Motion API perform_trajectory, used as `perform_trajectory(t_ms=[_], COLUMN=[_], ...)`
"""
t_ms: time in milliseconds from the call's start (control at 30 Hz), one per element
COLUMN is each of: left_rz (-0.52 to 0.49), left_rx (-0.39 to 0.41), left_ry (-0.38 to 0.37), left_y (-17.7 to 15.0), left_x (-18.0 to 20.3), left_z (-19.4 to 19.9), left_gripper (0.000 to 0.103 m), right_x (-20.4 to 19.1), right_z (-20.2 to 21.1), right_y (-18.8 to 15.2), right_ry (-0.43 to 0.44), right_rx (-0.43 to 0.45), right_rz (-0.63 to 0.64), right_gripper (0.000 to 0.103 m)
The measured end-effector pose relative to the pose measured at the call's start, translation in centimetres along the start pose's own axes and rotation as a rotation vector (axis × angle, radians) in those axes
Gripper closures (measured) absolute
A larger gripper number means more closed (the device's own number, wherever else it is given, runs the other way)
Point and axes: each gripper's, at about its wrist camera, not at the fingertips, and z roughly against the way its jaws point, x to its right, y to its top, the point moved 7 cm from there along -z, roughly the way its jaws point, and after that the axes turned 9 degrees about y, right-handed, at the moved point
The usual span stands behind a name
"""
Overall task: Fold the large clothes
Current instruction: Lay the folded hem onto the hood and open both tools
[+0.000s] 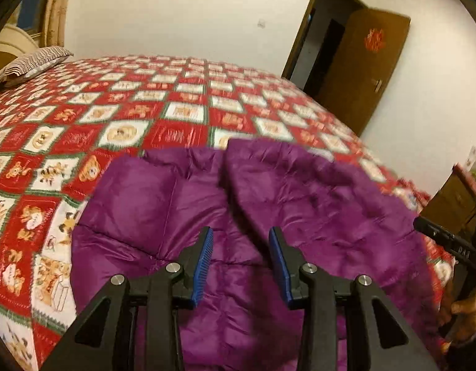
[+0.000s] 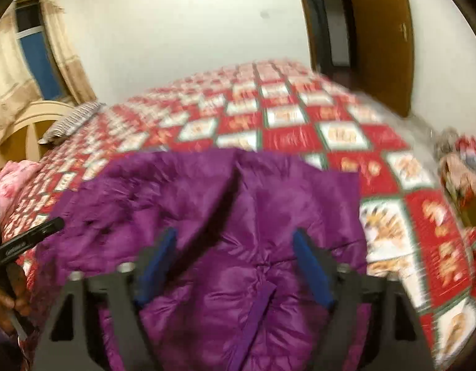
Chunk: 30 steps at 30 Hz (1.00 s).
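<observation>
- The purple jacket (image 1: 238,216) lies on the bed (image 1: 145,108), right under me, its length running away from me.
- My left gripper (image 1: 240,262) and right gripper (image 2: 234,266) hover equally near it, jaws spread and empty.

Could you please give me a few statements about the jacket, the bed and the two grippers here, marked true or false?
1. The puffy purple quilted jacket lies on the red-and-white patchwork bedspread. True.
2. The left gripper is clamped on the jacket. False: its jaws are open, nothing between them.
3. The right gripper is open. True.
4. The brown wooden door is closed. False: it stands open.
5. A striped pillow lies on top of the jacket. False: it lies apart, by the headboard.
</observation>
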Motion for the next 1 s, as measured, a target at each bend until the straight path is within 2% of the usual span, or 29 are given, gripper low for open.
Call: perform_trajectory(t_ms=[67, 133, 200, 333, 433, 600, 833, 1000], left_rz=[0.021, -0.009, -0.062, -0.140, -0.129, -0.156, -0.184, -0.192], left_rx=[0.028, 0.025, 0.019, -0.044, -0.054, -0.067, -0.065, -0.065], left_ry=[-0.053, -0.081, -0.064, 0.010, 0.036, 0.056, 0.092, 0.103], left_y=[0.2, -0.1, -1.1, -4.2, -6.2, -6.9, -6.9, -6.9], left_x=[1.6, 4.0, 6.3, 8.0, 7.2, 7.3, 7.7, 7.7], left_z=[1.3, 1.7, 1.7, -0.5, -1.6, -2.5, -3.1, -2.9], left_gripper=[0.064, 0.064, 0.064, 0.064, 0.064, 0.062, 0.060, 0.059], right_x=[-2.2, -4.9, -8.0, -9.2, -7.9, -7.0, -7.8, -7.6], right_z=[1.0, 1.1, -0.2, -4.0, -5.9, -6.3, -6.5, -6.7], right_y=[0.4, 0.4, -0.4, -3.8, -6.1, -7.0, -7.0, -6.8], right_ry=[0.059, 0.123, 0.187, 0.110, 0.051, 0.049, -0.007, -0.010], right_rx=[-0.001, -0.015, -0.058, -0.174, -0.232, -0.182, -0.173, -0.172], right_rz=[0.034, 0.064, 0.089, 0.148, 0.132, 0.126, 0.167, 0.166], right_gripper=[0.060, 0.060, 0.060, 0.061, 0.064, 0.064, 0.064, 0.063])
